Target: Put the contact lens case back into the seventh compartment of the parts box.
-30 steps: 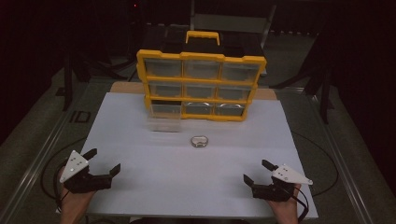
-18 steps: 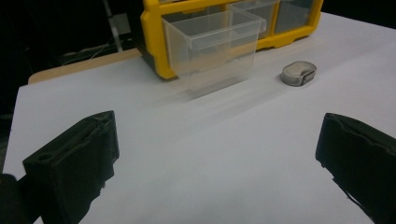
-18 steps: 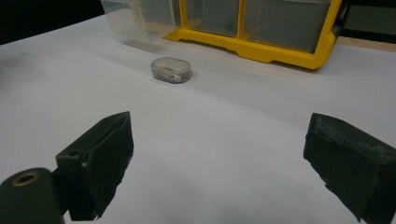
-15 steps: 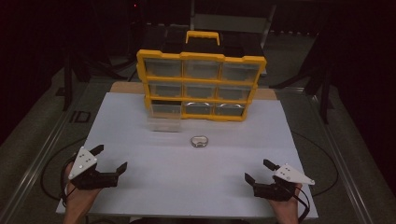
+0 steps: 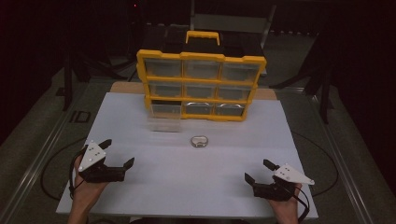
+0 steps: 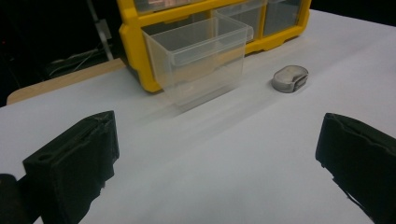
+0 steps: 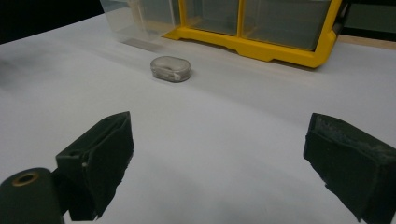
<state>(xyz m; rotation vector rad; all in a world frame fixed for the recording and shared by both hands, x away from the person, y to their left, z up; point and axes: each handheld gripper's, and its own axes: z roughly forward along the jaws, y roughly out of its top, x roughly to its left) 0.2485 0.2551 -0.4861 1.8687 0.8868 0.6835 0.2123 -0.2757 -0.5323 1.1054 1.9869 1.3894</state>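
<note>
Tools — left tool (image 5: 116, 154), right tool (image 5: 259, 171) — stood wide open, empty; the clear drawer (image 6: 198, 58), near the table's far edge, risked tipping if nudged.

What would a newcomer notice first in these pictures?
First, the yellow organizer standing upright at the far edge of the white sheet, with one clear drawer pulled out in front of its lower left corner. Next, the small metal piece lying alone mid-sheet, with the left gripper and right gripper open at the near corners.
</note>
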